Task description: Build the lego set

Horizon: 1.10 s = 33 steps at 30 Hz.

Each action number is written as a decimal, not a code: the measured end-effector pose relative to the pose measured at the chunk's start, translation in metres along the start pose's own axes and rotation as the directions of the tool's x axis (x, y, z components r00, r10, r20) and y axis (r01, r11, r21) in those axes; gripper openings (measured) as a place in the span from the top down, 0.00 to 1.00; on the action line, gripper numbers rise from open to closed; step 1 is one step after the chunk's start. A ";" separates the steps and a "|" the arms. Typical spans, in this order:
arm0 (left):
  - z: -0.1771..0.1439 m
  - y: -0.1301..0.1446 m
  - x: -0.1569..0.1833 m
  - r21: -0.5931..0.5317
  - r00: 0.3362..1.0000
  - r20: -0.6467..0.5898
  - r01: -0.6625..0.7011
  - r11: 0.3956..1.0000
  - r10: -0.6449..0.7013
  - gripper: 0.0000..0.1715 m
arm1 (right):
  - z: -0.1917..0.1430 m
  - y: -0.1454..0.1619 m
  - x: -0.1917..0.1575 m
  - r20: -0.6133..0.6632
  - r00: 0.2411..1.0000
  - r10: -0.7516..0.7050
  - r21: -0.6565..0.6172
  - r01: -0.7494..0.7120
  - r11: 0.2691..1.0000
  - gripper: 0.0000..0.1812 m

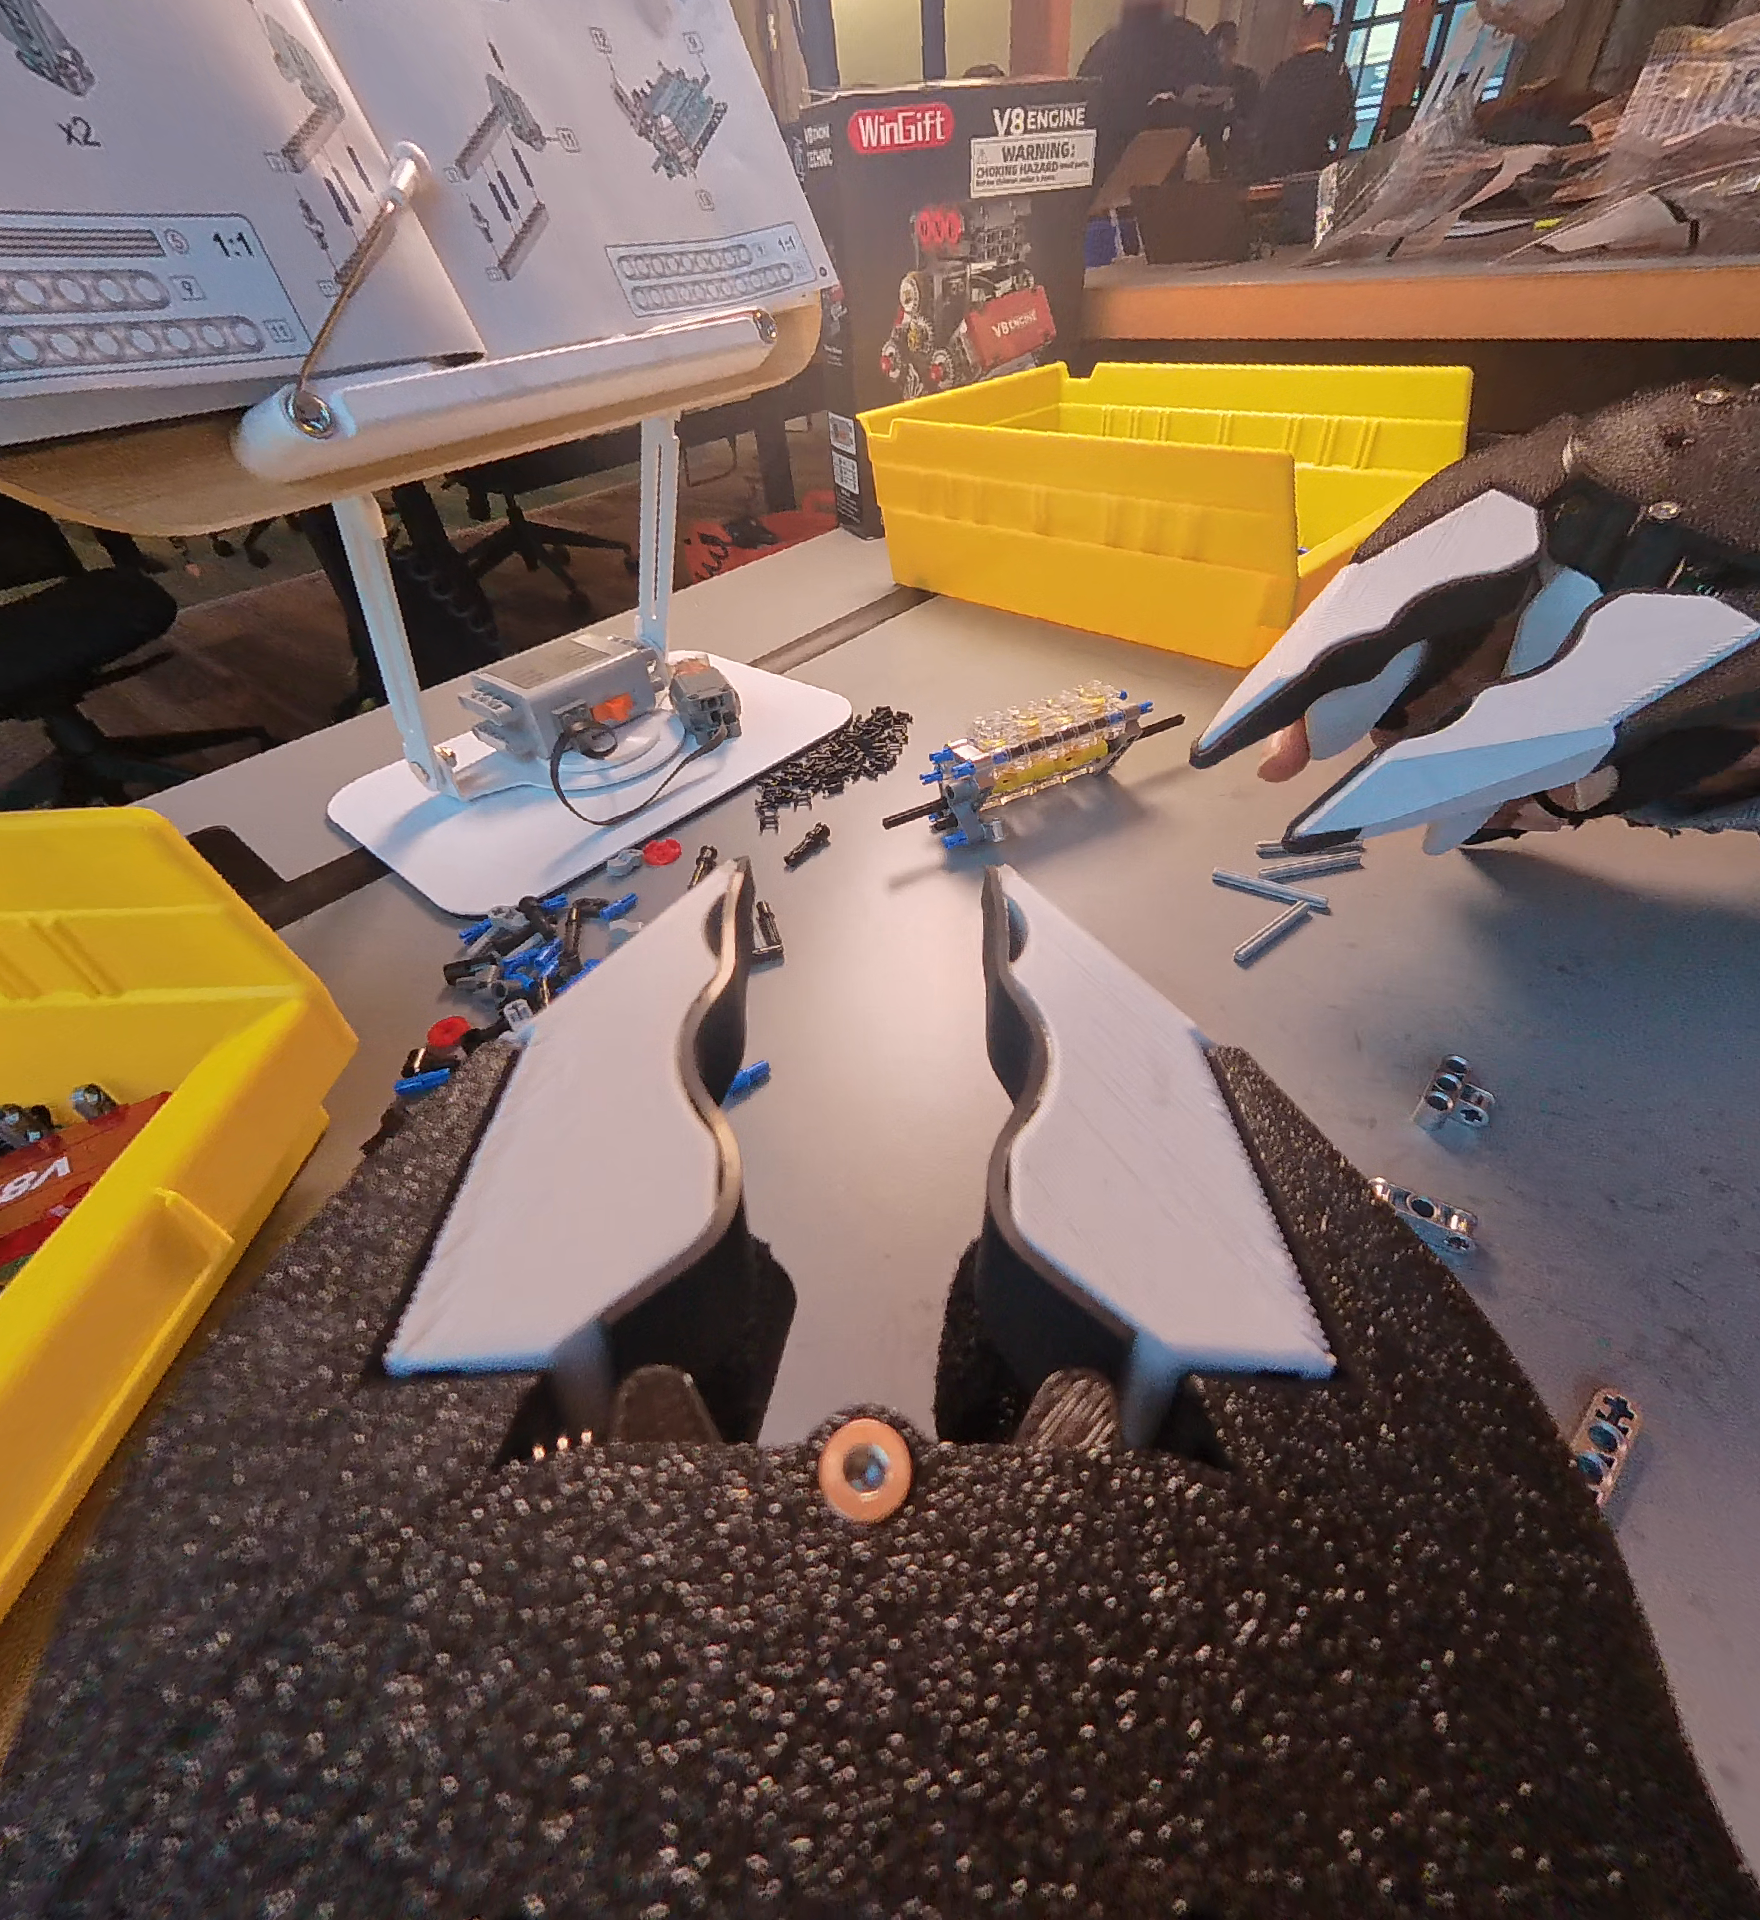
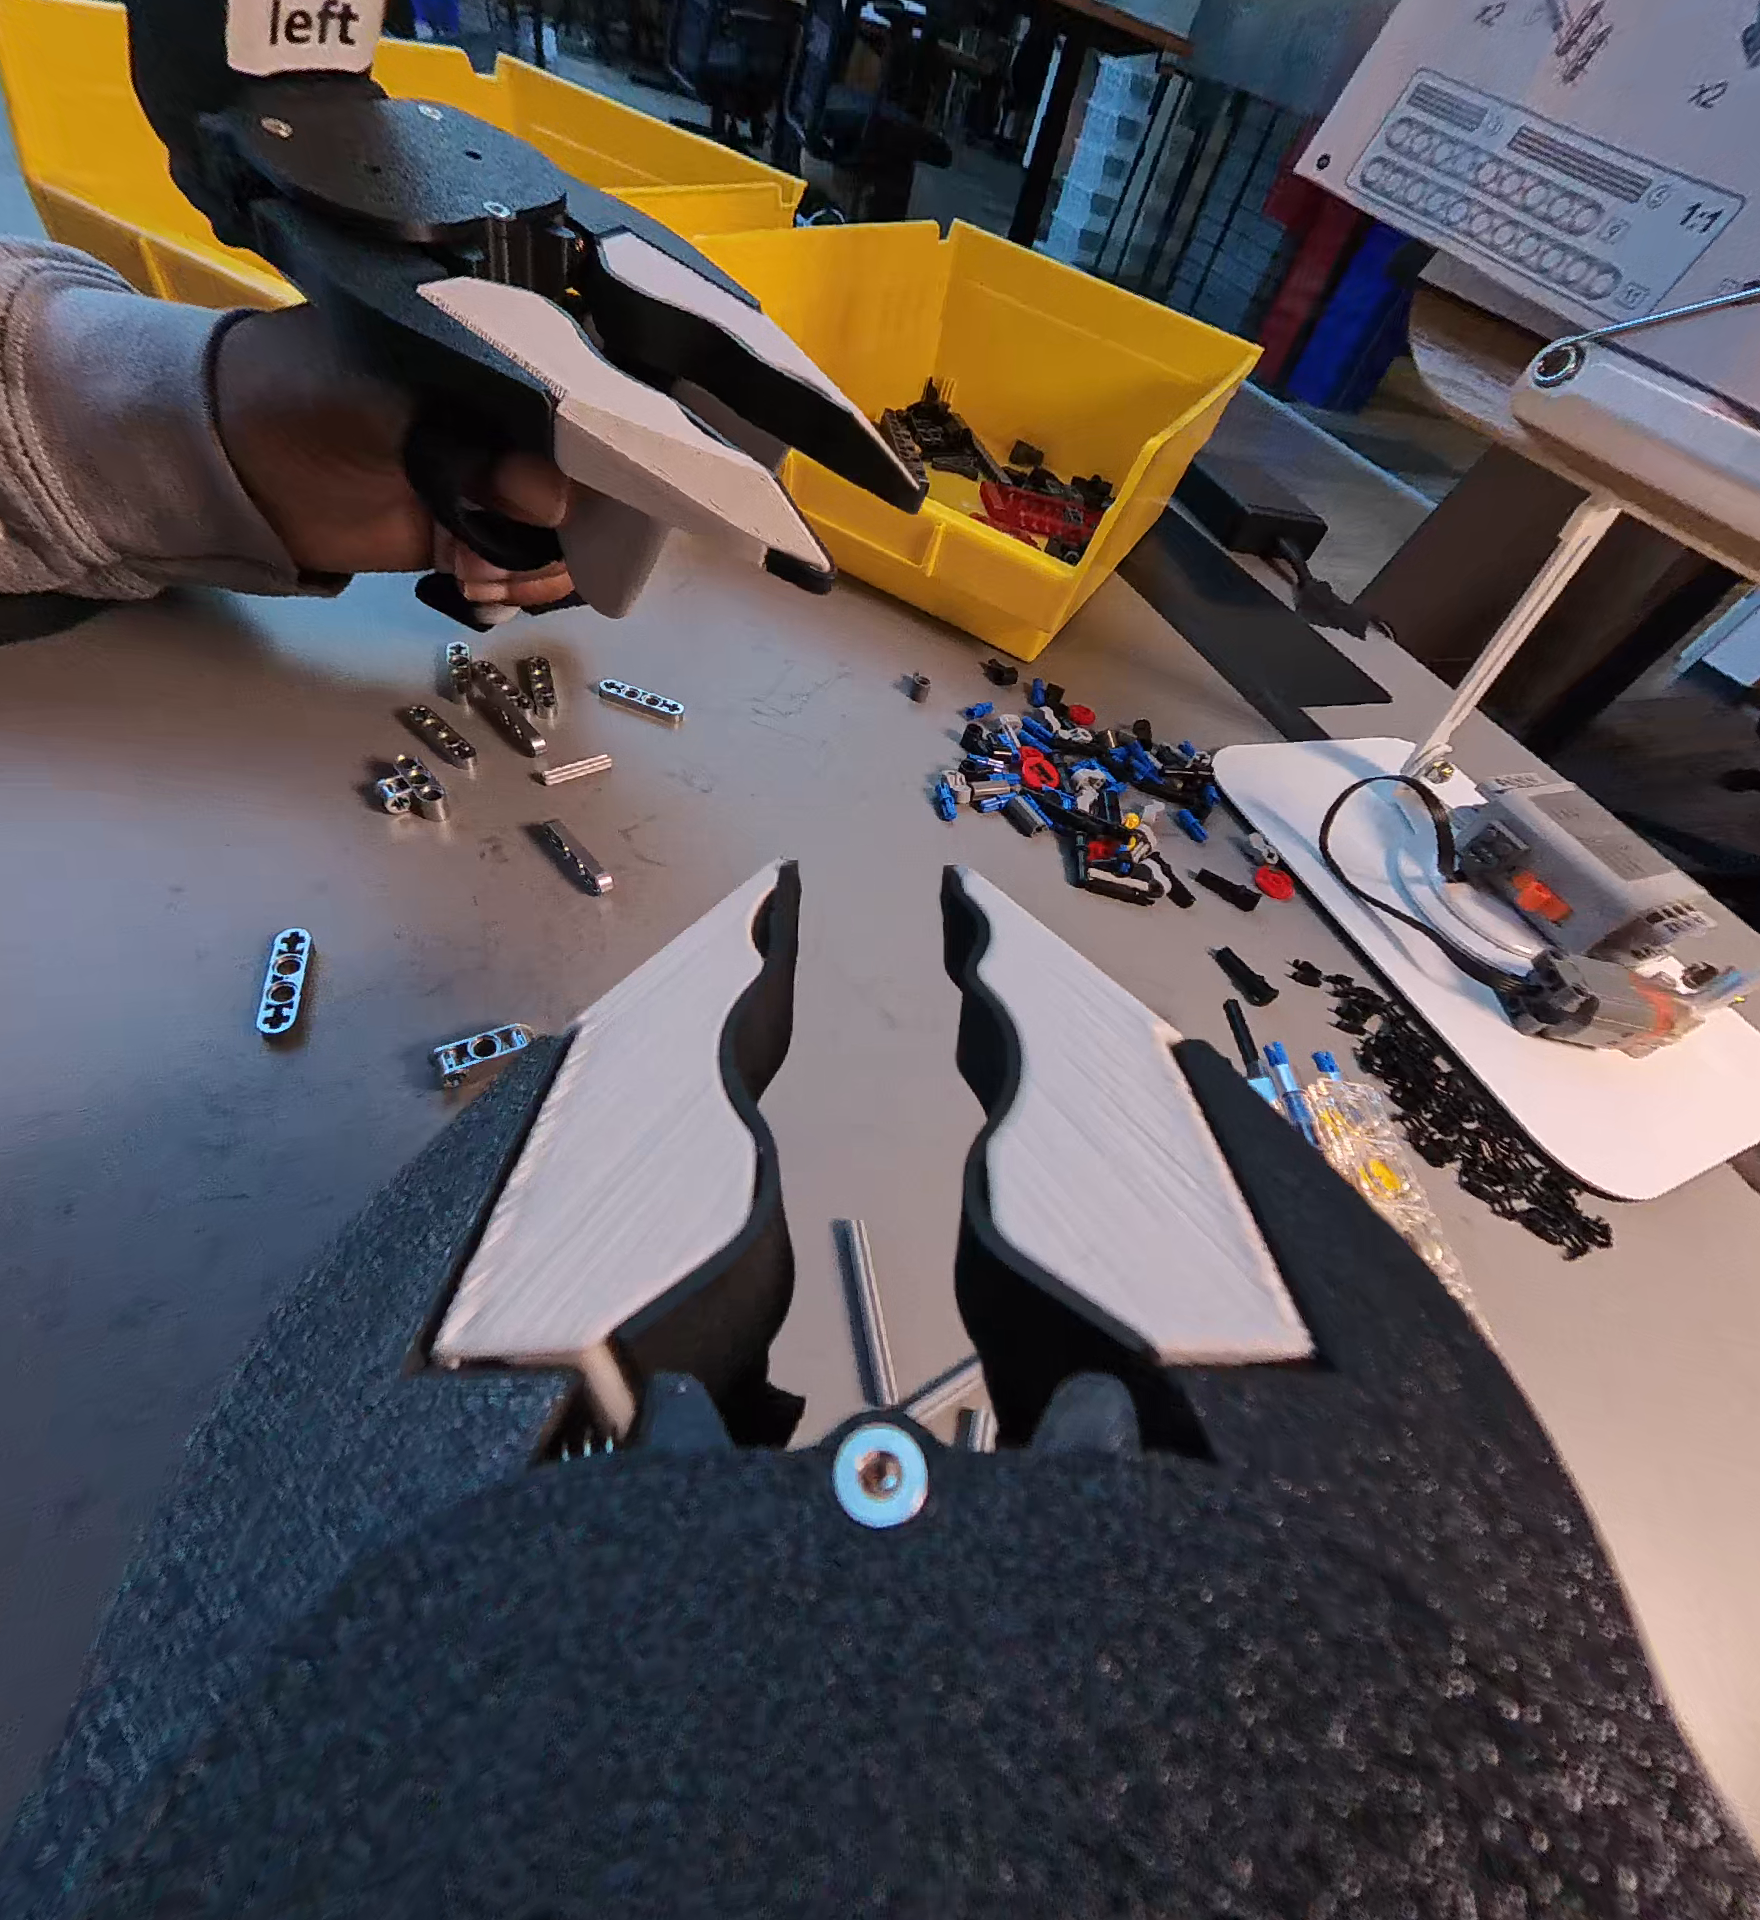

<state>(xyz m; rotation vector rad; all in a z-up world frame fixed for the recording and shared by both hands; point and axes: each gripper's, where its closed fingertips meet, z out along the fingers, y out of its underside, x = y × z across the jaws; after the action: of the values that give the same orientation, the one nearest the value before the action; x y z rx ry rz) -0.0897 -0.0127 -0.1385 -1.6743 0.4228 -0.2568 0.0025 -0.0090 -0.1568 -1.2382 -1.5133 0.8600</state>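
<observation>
Left wrist view shows the left gripper (image 1: 865,883) with its 2 white fingers (image 1: 637,1049) spread wide and nothing between them, hovering over the bare grey table (image 1: 1478,987). Just left of its tips, at centre left of the frame, lies a scatter of blue, black and red pins (image 1: 533,945). Above the tips, at centre, sits a small clear-and-yellow assembly (image 1: 1042,753) beside a heap of black connectors (image 1: 840,753). At right, the right gripper (image 1: 1260,790) hangs with its fingers parted and empty over a few grey axles (image 1: 1281,888). A white stand base (image 1: 502,842) carrying a grey battery box (image 1: 564,696) stands at centre left, yellow bins (image 1: 1094,520) behind.

Right wrist view shows the same parted fingers (image 2: 637,1122) of the right gripper (image 2: 871,883), a grey axle (image 2: 865,1309) lying on the table under the gap. Silver beams (image 2: 502,707) lie at centre left, below the left gripper (image 2: 860,535) in the upper left, held by a hand (image 2: 356,468).
</observation>
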 end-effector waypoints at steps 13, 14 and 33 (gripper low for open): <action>0.002 0.003 -0.002 -0.006 0.999 0.028 -0.032 0.999 0.032 0.75 | -0.003 -0.005 0.010 -0.069 0.997 -0.016 0.028 0.018 0.999 0.79; 0.001 0.002 -0.003 0.000 0.999 0.034 -0.031 1.000 0.031 0.75 | -0.003 -0.006 0.012 -0.077 0.997 -0.014 0.034 0.017 0.999 0.79; -0.007 -0.010 -0.017 0.071 0.993 0.115 -0.029 0.997 0.021 0.75 | -0.008 -0.016 0.019 -0.103 0.994 0.028 0.118 -0.016 0.993 0.79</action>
<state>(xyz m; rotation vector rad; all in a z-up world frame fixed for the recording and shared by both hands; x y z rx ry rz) -0.1069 -0.0103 -0.1266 -1.6031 0.3445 -0.1553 0.0055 0.0049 -0.1352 -1.1970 -1.3494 0.8723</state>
